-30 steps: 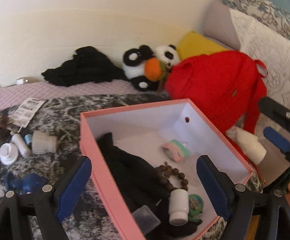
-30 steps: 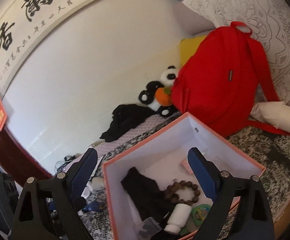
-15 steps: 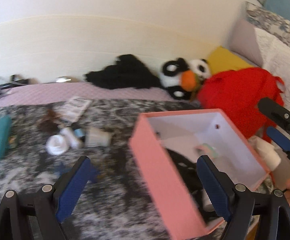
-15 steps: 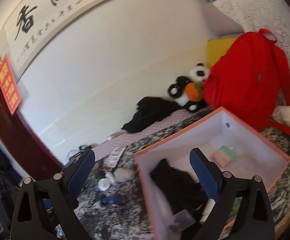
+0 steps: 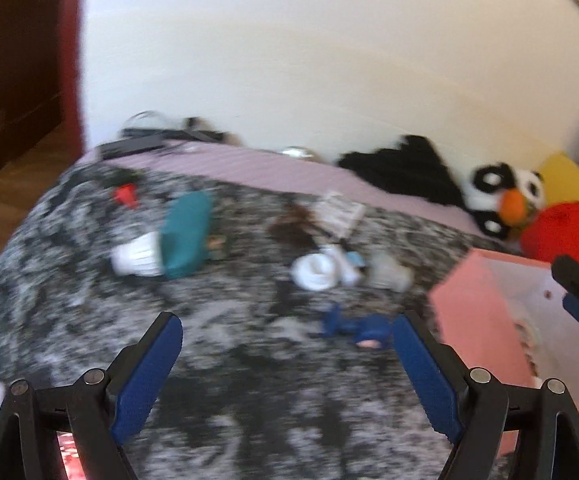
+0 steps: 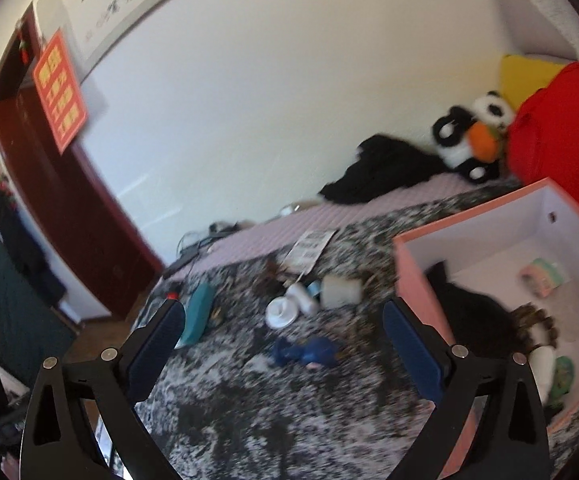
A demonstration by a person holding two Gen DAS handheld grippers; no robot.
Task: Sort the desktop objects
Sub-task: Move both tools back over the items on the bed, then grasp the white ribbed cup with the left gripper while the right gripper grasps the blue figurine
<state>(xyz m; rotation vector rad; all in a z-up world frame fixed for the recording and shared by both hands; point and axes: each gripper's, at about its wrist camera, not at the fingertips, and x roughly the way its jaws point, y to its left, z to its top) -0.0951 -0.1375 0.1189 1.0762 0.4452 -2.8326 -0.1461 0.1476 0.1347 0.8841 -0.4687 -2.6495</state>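
Both tongs are spread wide and grip nothing. The left gripper (image 5: 285,334) hangs over the mottled blanket (image 5: 89,300); a small blue object (image 5: 355,326), too blurred to identify, lies just inside its right finger. The pink box (image 6: 413,276), holding black cloth (image 6: 477,312) and beads (image 6: 537,320), sits right of the right gripper (image 6: 283,320). White containers (image 6: 289,306) lie ahead between its fingers.
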